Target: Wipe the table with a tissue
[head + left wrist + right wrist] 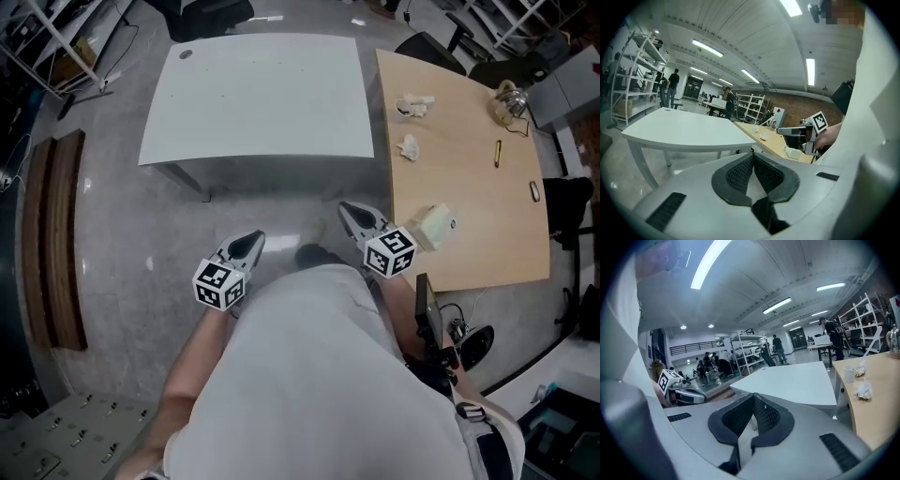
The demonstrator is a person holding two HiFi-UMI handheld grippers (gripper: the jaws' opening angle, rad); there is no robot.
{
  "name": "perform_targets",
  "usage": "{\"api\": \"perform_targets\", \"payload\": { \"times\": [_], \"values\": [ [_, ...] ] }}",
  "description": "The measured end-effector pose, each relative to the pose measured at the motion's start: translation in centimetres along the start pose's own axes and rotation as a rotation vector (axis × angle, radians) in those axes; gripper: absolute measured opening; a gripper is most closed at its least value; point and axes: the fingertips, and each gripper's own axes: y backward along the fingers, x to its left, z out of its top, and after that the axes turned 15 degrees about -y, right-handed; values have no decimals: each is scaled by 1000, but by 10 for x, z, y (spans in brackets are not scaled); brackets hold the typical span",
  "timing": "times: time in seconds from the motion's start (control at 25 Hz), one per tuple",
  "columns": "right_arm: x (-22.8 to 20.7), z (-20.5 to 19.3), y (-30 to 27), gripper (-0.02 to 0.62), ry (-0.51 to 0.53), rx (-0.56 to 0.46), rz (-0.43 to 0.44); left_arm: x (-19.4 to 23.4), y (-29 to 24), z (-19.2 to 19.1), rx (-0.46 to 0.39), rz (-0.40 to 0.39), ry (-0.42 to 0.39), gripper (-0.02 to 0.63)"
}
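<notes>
A big workshop hall with a polished grey floor (pixel 112 281), strip lights overhead and shelving racks (pixel 635 75) along the walls, where a few people (pixel 777 348) stand about far off. Two tables stand side by side with a narrow gap between them: a bare white table (pixel 258 98) on the left and a wooden table (pixel 464 187) on the right. On the wooden table a small white cup (pixel 850 374) has something crumpled beside it, and a crumpled tissue (pixel 408 146) lies loose a little nearer. A pale box (pixel 433 225) sits by the near edge and a glass jug (pixel 509 103) at the far corner; I cannot tell what either holds. A yellow pen (pixel 498 153) lies well apart from the tissue. The person stands on the floor short of both tables. The left tongs (pixel 251 240) and right tongs (pixel 352 211) are both closed on nothing, pad tips meeting, held over the floor.
</notes>
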Motion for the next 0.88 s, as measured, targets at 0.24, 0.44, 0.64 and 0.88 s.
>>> {"api": "perform_targets", "payload": {
  "times": [0.24,0.44,0.64,0.88],
  "values": [
    [-9,9,-17,15,3,17,8,13,-16,6,0,1,4,18],
    [-25,15,-32,15,-12,25,1,24,-34,8,16,-15,7,18],
    [-41,25,-45,15,-30,20,-9,38,-55,17,28,-39,-3,18],
    [-66,31,-58,15,-62,20,-29,53,-86,25,47,-73,-19,18]
  ]
}}
